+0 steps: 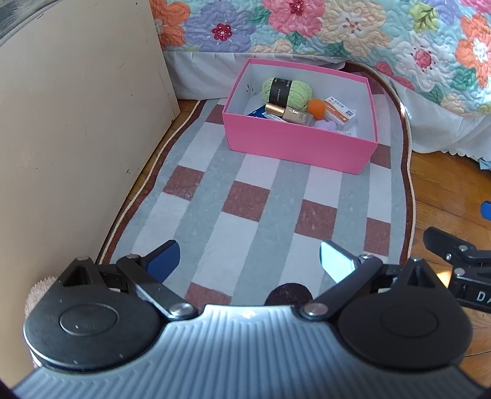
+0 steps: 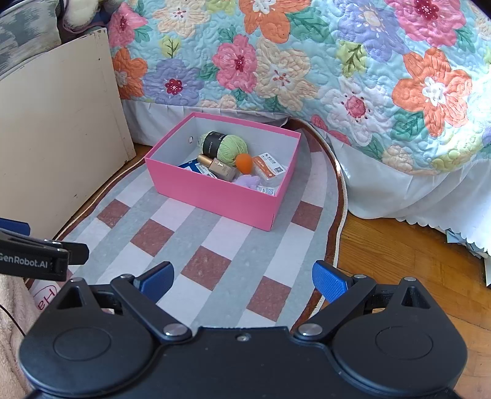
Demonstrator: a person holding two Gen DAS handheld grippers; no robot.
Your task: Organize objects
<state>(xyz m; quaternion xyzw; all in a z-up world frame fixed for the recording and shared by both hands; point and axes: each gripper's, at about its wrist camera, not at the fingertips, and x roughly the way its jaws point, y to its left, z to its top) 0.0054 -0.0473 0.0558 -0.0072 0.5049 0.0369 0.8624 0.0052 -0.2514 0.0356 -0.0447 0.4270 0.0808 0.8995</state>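
A pink box (image 1: pixel 294 147) stands on the checked rug, also in the right wrist view (image 2: pixel 214 196). Inside lie a green yarn ball (image 1: pixel 287 90) (image 2: pixel 224 144), a gold-capped beige bottle (image 1: pixel 288 114) (image 2: pixel 219 168), an orange sponge (image 1: pixel 316 108) (image 2: pixel 244 162), an orange-white packet (image 1: pixel 339 114) (image 2: pixel 270 167), a purple fluffy thing (image 2: pixel 247 181) and a blue item (image 1: pixel 257 111). My left gripper (image 1: pixel 248 261) is open and empty above the rug, well short of the box. My right gripper (image 2: pixel 242 280) is open and empty, beside the left one.
A checked rug (image 1: pixel 245 208) (image 2: pixel 196 245) covers the wood floor (image 2: pixel 399 261). A cream board (image 1: pixel 76 138) (image 2: pixel 55 147) stands at the left. A bed with a flowered quilt (image 1: pixel 337 27) (image 2: pixel 307 61) and white skirt runs behind and to the right of the box.
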